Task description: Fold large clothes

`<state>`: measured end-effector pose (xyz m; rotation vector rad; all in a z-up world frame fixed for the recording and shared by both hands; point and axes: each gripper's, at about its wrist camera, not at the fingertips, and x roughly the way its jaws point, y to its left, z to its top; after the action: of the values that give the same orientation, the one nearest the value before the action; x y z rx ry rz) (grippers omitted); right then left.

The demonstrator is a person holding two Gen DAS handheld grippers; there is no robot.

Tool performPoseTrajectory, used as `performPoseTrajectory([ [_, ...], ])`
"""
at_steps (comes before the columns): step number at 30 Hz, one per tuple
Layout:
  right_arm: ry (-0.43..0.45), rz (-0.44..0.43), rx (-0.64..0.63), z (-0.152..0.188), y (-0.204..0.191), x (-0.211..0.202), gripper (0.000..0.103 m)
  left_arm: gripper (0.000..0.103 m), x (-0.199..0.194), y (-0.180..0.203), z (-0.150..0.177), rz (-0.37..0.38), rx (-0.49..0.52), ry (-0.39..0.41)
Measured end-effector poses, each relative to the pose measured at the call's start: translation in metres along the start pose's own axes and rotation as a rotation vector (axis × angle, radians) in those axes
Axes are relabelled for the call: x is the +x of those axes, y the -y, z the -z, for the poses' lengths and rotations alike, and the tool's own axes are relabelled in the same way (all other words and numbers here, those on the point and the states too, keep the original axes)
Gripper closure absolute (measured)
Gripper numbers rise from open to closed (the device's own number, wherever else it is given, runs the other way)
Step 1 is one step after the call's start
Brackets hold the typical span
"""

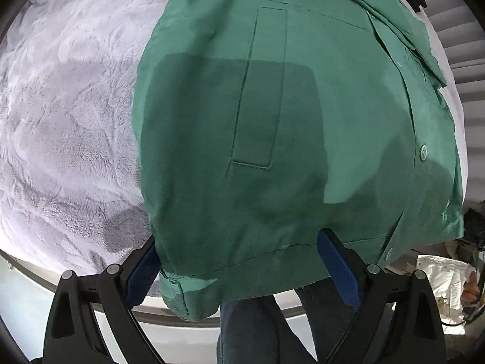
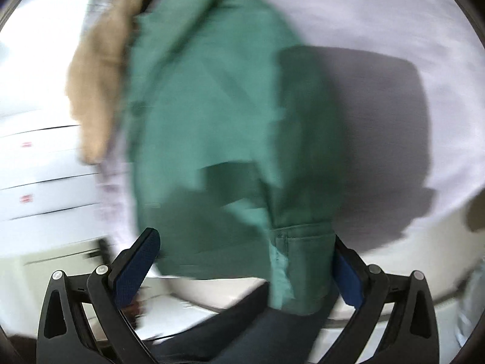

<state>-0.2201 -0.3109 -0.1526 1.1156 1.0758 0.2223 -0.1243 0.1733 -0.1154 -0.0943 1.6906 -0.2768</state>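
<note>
Shirt [image 1: 272, 121], green, button-front, fills centre and right of left wrist view; lies flat on fluffy pale blanket [image 1: 66, 127], back up with long stitched pleat running down the middle. Collar area at top right of frame, two buttons [image 1: 423, 151] along right edge. Hem with folded cuff corner hangs over table edge [image 1: 145, 311] at bottom centre. Left gripper [image 1: 236, 268] at bottom of frame, spread wide, blue pads either side of the hem; left pad [image 1: 142, 276] partly behind the fabric edge, right pad [image 1: 339, 270] lying over the cloth. Nothing pinched between them, released. Dark rectangular shadow cast over mid-shirt. Jeans-clad legs [image 1: 257, 327] below the hem at bottom centre. White crumpled item at lower right, identity unclear. Slatted blinds [image 1: 454, 30] at upper right.

Right wrist view heavily motion-blurred. Same green shirt [image 2: 206, 115] from top centre down to bottom centre, over pale blanket [image 2: 379, 30] on right half. Tan garment [image 2: 97, 91] at upper left, just beside the shirt, details smeared. Sleeve cuff [image 2: 300, 261] hanging at lower centre-right, touching or just beside the right blue pad [image 2: 348, 279]. Right gripper [image 2: 242, 267] splayed apart, left pad [image 2: 133, 270] well clear of the cuff, so unclenched, not gripping. White drawers or panels [image 2: 45, 166] on left edge, blurred. Dark trouser fabric at bottom centre.
</note>
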Motion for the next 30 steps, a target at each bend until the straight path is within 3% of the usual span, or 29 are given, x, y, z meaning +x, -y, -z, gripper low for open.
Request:
performPoseTrajectory([
  [2, -0.004, 0.004, 0.001, -0.002, -0.002, 0.005, 0.0, 0.006, 0.004, -0.005, -0.003, 0.001, 0.003, -0.01],
  [4, -0.011, 0.069, 0.029, -0.004, 0.006, 0.014, 0.0, 0.007, 0.006, 0.0, -0.001, 0.005, -0.002, -0.015],
  [6, -0.023, 0.149, 0.079, -0.004, 0.015, 0.022, 0.001, 0.021, 0.001, 0.01, 0.004, -0.023, 0.013, 0.007],
  [7, -0.023, 0.182, 0.095, -0.002, 0.016, 0.024, 0.005, 0.037, 0.003, 0.009, 0.006, -0.039, 0.028, 0.01],
  [8, -0.027, 0.199, 0.098, -0.001, 0.014, 0.027, 0.028, 0.058, -0.001, 0.011, 0.007, -0.034, 0.044, 0.014],
  [9, -0.038, 0.206, 0.094, -0.001, 0.011, 0.029, 0.061, 0.067, -0.006, 0.011, 0.008, -0.02, 0.052, 0.024],
  [10, -0.041, 0.184, 0.099, 0.0, 0.011, 0.028, 0.079, 0.074, -0.011, 0.011, 0.007, 0.008, 0.053, 0.027],
  [11, -0.034, 0.143, 0.112, 0.002, 0.012, 0.023, 0.087, 0.078, -0.018, 0.011, 0.007, 0.033, 0.051, 0.035],
  [12, -0.013, 0.038, 0.132, 0.0, 0.007, 0.015, 0.09, 0.078, -0.029, 0.011, 0.007, 0.079, 0.05, 0.048],
  [17, 0.121, -0.289, 0.159, -0.025, -0.031, -0.017, 0.092, 0.078, -0.114, 0.004, -0.015, 0.356, -0.018, 0.194],
  [19, 0.162, -0.367, 0.141, -0.055, -0.051, -0.022, 0.092, 0.078, -0.14, 0.004, -0.036, 0.386, -0.044, 0.272],
  [21, 0.176, -0.386, 0.123, -0.081, -0.063, -0.021, 0.092, 0.078, -0.151, 0.005, -0.057, 0.371, -0.054, 0.33],
  [23, 0.194, -0.378, 0.11, -0.114, -0.074, -0.016, 0.092, 0.078, -0.158, 0.009, -0.09, 0.28, -0.045, 0.38],
  [27, 0.207, -0.316, 0.128, -0.182, -0.077, 0.004, 0.092, 0.078, -0.136, 0.011, -0.137, 0.142, -0.042, 0.38],
  [30, 0.186, -0.248, 0.164, -0.224, -0.071, 0.021, 0.092, 0.078, -0.111, 0.01, -0.171, 0.096, -0.068, 0.356],
])
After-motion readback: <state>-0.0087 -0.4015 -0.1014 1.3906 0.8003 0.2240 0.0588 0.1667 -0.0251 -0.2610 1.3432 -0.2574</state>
